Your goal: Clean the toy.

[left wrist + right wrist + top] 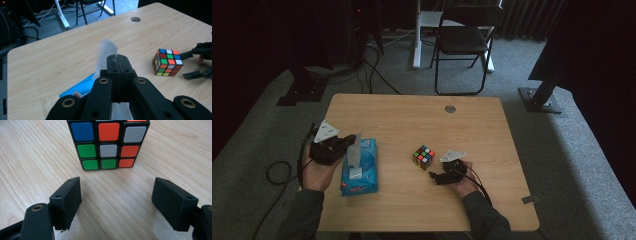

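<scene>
Seen from above, a person sits at a light wooden tabletop (412, 120), a black two-jaw tool in each hand. The left tool (343, 145) is clamped shut on a thin white wipe sheet (354, 152) that stands up out of a flat blue plastic wipes pack (362, 172); the pack lies on the tabletop's left part w/ its long axis running away from the person. In the left gripper view the same sheet (107, 53) rises blurred above the closed jaws, w/ the blue pack (81, 88) just below. The right tool (435, 177) rests near the centre-right, jaws apart & holding nothing. A small multicoloured puzzle cube w/ black edges (424, 157) sits on the tabletop just beyond & slightly left of it, not touching. In the right gripper view the cube (108, 143) lies straight ahead, centred btwn the two open jaws but past their tips, its near face square to them. Judged from this: the right tool is far nearer the cube than the left, & a short push straight fwd would put the cube btwn the jaws; the gap looks wide enough. The sheet would come free by lifting the left tool up & away from the pack.
</scene>
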`<state>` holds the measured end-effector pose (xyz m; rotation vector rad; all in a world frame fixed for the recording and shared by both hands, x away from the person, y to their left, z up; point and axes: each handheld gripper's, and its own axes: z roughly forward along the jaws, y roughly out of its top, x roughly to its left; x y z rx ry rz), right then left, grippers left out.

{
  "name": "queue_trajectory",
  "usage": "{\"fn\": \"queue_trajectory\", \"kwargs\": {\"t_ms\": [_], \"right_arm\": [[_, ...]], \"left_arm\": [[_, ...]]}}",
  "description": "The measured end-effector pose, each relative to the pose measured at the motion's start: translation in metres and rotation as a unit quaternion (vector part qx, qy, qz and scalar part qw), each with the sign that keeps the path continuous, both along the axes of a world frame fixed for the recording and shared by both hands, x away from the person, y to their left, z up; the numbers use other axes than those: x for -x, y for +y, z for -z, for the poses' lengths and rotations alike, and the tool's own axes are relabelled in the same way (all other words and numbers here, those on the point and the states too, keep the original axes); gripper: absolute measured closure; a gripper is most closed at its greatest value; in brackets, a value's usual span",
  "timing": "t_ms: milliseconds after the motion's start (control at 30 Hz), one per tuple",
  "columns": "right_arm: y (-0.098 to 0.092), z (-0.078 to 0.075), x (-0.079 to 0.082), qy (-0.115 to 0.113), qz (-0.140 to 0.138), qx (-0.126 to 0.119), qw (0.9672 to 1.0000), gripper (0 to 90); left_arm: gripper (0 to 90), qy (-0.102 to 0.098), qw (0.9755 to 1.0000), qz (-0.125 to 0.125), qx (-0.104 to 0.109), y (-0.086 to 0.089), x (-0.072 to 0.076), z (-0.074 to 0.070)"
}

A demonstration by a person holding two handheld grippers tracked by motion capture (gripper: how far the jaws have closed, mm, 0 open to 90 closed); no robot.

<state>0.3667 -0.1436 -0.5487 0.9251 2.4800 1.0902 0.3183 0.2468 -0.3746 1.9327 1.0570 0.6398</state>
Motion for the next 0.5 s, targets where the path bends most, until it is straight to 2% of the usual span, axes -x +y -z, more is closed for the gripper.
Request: {"fn": "queue_trajectory", "kwargs": {"t_ms": [267, 500], "right_arm": [[0.0, 0.0, -0.001, 0.0, -0.002, 0.001, 1.0, 23.3], [0.001, 0.0, -0.001, 0.0, -0.001, 0.0, 1.0, 23.3]], "left_arm": [[90.0, -0.008, 0.9999, 0.003, 0.008, -0.003, -0.005, -0.006], [90.0, -0.025, 0.9996, 0.009, 0.009, -0.008, -0.007, -0.02]]}}
